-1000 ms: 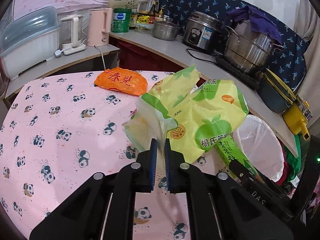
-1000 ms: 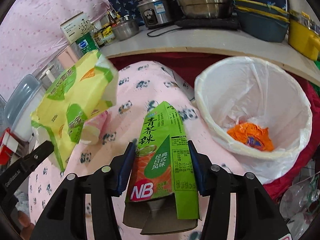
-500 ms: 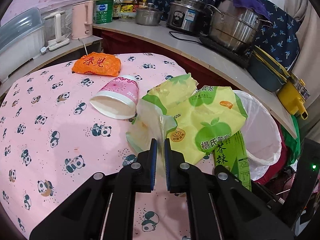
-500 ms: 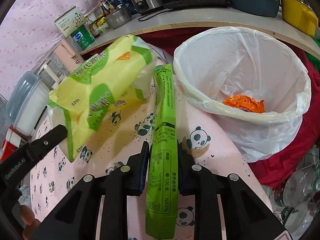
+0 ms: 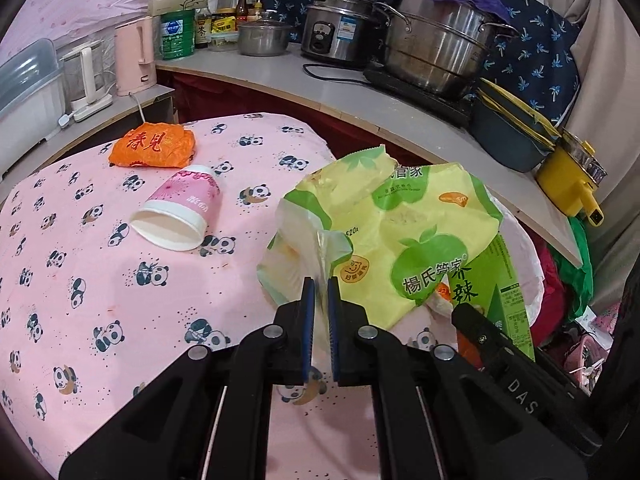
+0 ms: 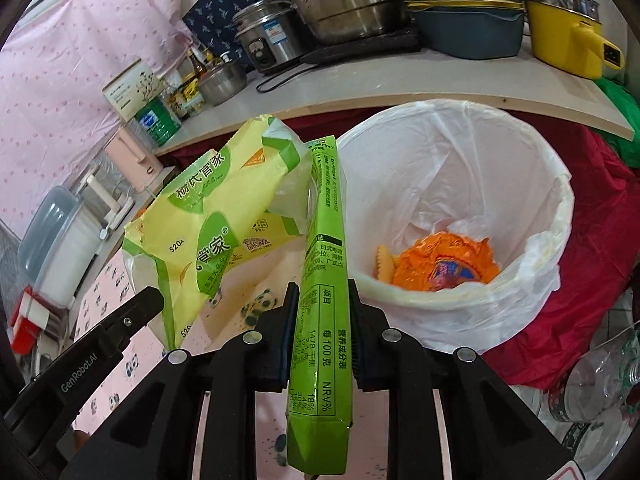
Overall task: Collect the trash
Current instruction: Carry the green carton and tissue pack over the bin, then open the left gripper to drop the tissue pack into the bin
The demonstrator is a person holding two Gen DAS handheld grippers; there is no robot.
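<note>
1. As both hands carry rubbish toward the bin, the right gripper (image 6: 320, 330), bottom centre of its view, is clamped on a flattened green carton (image 6: 324, 280); the carton stands nearly upright between the fingers, its top reaching to mid-frame beside the bin rim.
2. The left gripper (image 5: 319, 308), bottom centre of its own view, pinches a thin translucent fold of a yellow-green snack bag (image 5: 400, 240), jaws nearly together; the bag hangs right of centre, above the table edge.
3. The carton looks light and stiff along its creases, so a grip across the flat sides should hold. The bag appears empty, soft and slick; held by one flimsy corner, it could slip or swing.
4. The lined trash bin (image 6: 552, 208) fills the right half of the right wrist view, just beyond the carton. Inside lie a crumpled orange wrapper (image 6: 444, 264) and what seems a cracker piece (image 6: 383, 262); much of the white liner is bare.
5. On the panda tablecloth (image 5: 100, 280), left half of the left wrist view, a pink paper cup (image 5: 180, 208) lies on its side, mouth toward the camera, with an orange packet (image 5: 154, 146) beyond it, upper left. Both are still to collect.
</note>
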